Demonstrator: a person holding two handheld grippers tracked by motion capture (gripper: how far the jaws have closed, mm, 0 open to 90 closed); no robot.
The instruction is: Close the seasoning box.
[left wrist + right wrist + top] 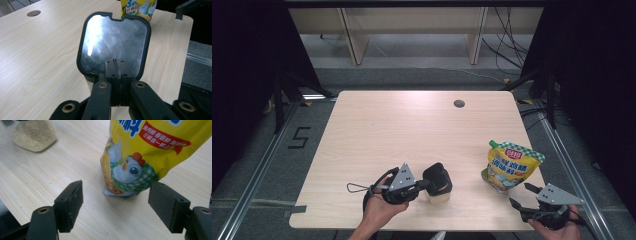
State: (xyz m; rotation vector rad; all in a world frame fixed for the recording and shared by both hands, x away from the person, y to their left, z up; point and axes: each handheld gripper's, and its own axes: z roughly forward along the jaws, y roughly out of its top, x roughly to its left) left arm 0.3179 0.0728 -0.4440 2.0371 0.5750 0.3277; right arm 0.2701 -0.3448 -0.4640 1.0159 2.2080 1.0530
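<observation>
A clear jar of pale granules (440,196) with a black lid (436,176) stands near the table's front edge. My left gripper (426,184) is shut, and its tips are at the lid. In the left gripper view the closed jaws (115,61) lie over the lid's shiny, black-rimmed face (117,37); I cannot tell whether they touch it. A yellow stand-up pouch with a green checked band (510,165) stands at the right. My right gripper (519,194) is open just in front of it. In the right gripper view the pouch's base (125,182) stands beyond the gap between the jaws (117,193), untouched.
The wooden table (402,130) has a round cable hole (459,103) at the back. The pouch stands close to the table's right edge. The jar (35,135) is left of the pouch in the right gripper view. Shelving legs and cables lie on the floor behind.
</observation>
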